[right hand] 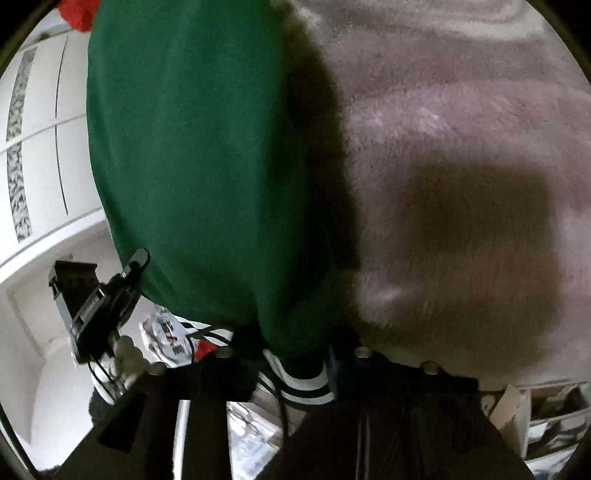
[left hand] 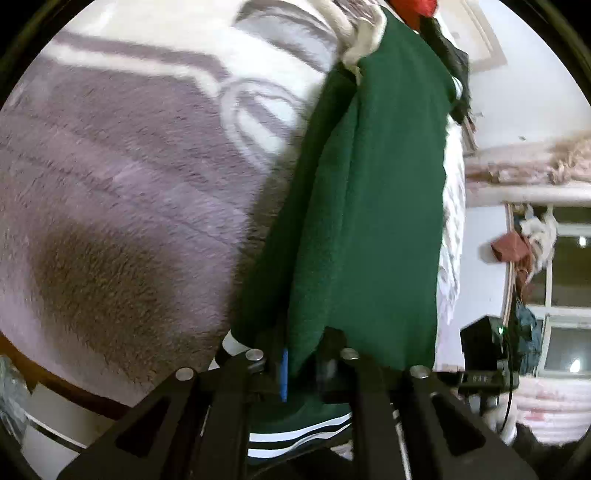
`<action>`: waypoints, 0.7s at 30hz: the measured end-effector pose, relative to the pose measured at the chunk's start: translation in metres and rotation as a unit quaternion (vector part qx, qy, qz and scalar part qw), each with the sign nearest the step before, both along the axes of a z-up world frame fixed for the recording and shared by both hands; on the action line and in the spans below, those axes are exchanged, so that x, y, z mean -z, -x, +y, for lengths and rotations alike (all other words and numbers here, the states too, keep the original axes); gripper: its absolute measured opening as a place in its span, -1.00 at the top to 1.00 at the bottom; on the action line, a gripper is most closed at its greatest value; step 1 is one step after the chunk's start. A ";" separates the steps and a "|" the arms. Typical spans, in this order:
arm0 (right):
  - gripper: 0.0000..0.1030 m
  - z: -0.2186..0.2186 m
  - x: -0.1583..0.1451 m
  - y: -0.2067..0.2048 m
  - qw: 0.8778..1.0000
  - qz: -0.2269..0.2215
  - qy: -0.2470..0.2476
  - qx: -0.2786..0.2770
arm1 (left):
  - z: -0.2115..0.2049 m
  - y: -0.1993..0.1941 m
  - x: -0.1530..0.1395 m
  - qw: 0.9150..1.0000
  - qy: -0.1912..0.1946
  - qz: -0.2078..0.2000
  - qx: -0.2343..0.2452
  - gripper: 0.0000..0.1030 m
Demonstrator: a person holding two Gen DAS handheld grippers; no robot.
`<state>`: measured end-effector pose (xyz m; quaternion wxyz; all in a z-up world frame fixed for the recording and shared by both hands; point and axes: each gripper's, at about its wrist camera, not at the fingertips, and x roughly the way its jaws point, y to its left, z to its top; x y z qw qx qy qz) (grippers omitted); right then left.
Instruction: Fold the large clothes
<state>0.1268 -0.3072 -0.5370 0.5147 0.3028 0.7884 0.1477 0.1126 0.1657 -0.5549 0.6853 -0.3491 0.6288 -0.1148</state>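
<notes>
A dark green sweater (left hand: 369, 192) with white-striped ribbing hangs stretched in the air over a grey-purple plush blanket (left hand: 122, 177). My left gripper (left hand: 301, 363) is shut on the sweater's hem, with the striped band (left hand: 299, 437) bunched below the fingers. In the right wrist view the same green sweater (right hand: 199, 166) fills the left half, and my right gripper (right hand: 295, 365) is shut on its striped hem (right hand: 303, 387). The other gripper (right hand: 96, 306) shows at the left, holding the same edge. The blanket (right hand: 461, 166) lies below to the right.
A pile of other clothes, white, red and black (left hand: 373, 22), lies at the sweater's far end. A window (left hand: 565, 277) with hanging items and a white wall are to the right. White wardrobe doors (right hand: 40, 140) stand at the left. Cluttered shelves (right hand: 546, 413) are at the lower right.
</notes>
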 end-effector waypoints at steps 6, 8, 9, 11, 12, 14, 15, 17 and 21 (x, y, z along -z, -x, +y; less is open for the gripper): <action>-0.10 -0.030 0.012 -0.007 0.998 -0.001 -0.056 0.016 | 0.009 0.016 0.010 1.000 0.006 0.016 0.024 -0.32; -0.19 -0.028 0.022 -0.018 0.996 0.008 -0.080 0.025 | 0.007 0.024 0.028 0.999 0.018 0.033 0.031 -0.33; -0.28 -0.029 0.029 -0.026 0.995 0.011 -0.089 0.033 | 0.005 0.027 0.032 0.998 0.029 0.037 0.028 -0.37; -0.45 -0.027 0.036 -0.034 0.992 0.012 -0.114 0.051 | 0.002 0.027 0.038 0.999 0.041 0.030 0.017 -0.41; -0.46 -0.025 0.037 -0.038 0.991 0.011 -0.121 0.052 | -0.001 0.026 0.039 0.999 0.038 0.025 0.021 -0.43; -0.46 -0.022 0.035 -0.045 0.989 0.004 -0.135 0.055 | -0.005 0.026 0.037 0.999 0.030 0.008 0.018 -0.43; -0.45 -0.022 0.034 -0.048 0.989 0.003 -0.139 0.056 | -0.007 0.026 0.035 1.000 0.026 0.001 0.018 -0.44; -0.17 -0.017 0.028 -0.051 0.989 -0.010 -0.139 0.053 | -0.011 0.029 0.028 0.999 0.021 -0.017 0.019 -0.37; 0.48 0.000 0.023 -0.035 0.984 -0.014 -0.160 0.082 | -0.014 0.038 0.015 0.999 0.027 -0.039 0.001 0.49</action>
